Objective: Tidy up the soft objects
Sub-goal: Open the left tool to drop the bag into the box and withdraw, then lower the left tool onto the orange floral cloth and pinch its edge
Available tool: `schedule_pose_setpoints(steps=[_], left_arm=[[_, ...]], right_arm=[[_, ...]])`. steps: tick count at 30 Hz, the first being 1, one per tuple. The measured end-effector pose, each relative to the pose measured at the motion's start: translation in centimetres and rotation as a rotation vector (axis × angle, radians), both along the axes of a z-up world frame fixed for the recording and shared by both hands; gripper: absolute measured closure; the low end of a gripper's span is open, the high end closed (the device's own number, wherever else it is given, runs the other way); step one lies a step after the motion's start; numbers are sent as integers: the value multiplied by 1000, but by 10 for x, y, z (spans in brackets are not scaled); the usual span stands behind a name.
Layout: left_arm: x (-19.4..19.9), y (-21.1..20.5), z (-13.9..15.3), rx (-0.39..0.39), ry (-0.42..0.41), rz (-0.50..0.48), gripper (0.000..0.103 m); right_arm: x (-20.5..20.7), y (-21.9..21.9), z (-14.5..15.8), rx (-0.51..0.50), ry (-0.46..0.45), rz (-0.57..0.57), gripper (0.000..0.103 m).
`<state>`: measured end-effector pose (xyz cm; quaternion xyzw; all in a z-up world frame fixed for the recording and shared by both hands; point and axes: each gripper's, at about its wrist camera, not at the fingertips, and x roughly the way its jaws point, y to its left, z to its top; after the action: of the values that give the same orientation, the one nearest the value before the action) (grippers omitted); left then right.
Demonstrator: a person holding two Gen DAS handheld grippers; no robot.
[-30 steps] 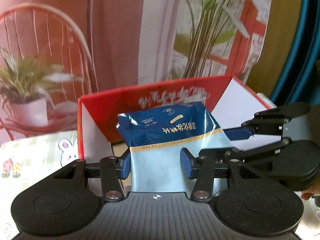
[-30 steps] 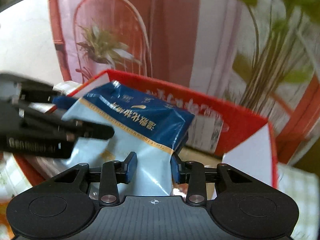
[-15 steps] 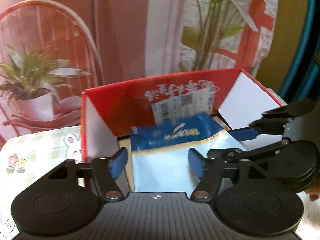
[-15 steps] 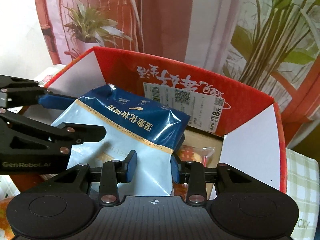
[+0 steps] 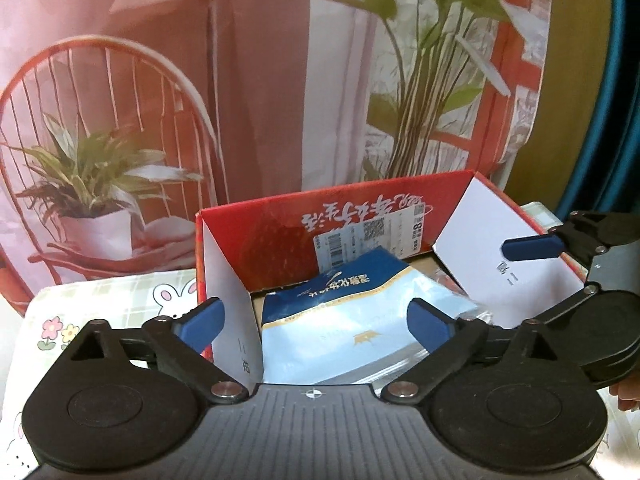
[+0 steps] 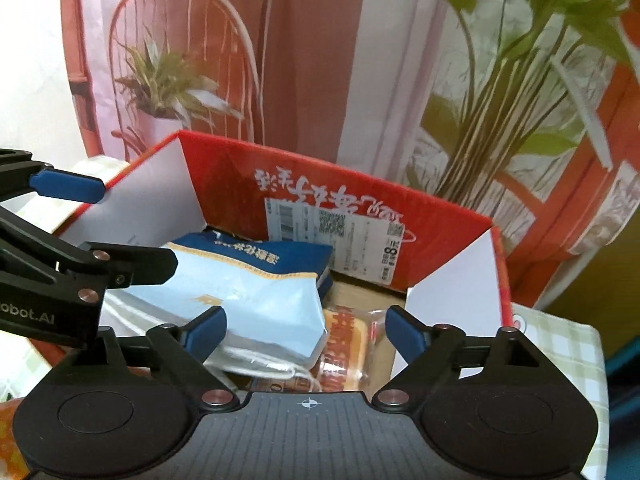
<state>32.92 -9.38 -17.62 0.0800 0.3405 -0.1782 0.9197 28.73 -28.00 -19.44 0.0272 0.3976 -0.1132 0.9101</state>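
Inside the box: the blue pack (image 5: 344, 320) (image 6: 256, 284) is seen lying tilted, its dark end toward 12 o'clock.
Under the pack: a white mask (image 6: 260, 364) is glimpsed; an orange snack packet (image 6: 346, 340) lies just beside it at 3 o'clock.
Box (image 5: 280, 236) (image 6: 224, 184): red outside, white flaps, label on the far wall.
Left gripper (image 5: 316, 320): jaws spread wide, nothing held.
Right gripper (image 6: 306, 328): jaws spread wide, nothing held.
Cloth (image 5: 120, 300): printed with rabbits, at 9 o'clock of the box.
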Motion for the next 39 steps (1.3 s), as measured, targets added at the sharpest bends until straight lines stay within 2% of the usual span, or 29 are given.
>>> schedule_pose_setpoints(steps=[1,3,5,19,27,39], left_arm=[[-4,0,3,-3,-6,1,3],[-12,1,8,-8,-14,4,3],[-20,2,12,-15,-26,7,3],[-86,19,22,-58,-71,56,1],[-117,28,18,-43,-81,83,1],[-152,44,-4,-45,-26,91,1]], right_arm=[[-4,1,3,-2,-11,-1,8],[-13,4,9,-13,-32,-5,7],[-22,6,14,-11,-52,-5,1],[-92,38,37,-11,-221,-29,0],[-129,46,35,49,-302,-87,0],[-170,49,8,133,-273,-138,0]])
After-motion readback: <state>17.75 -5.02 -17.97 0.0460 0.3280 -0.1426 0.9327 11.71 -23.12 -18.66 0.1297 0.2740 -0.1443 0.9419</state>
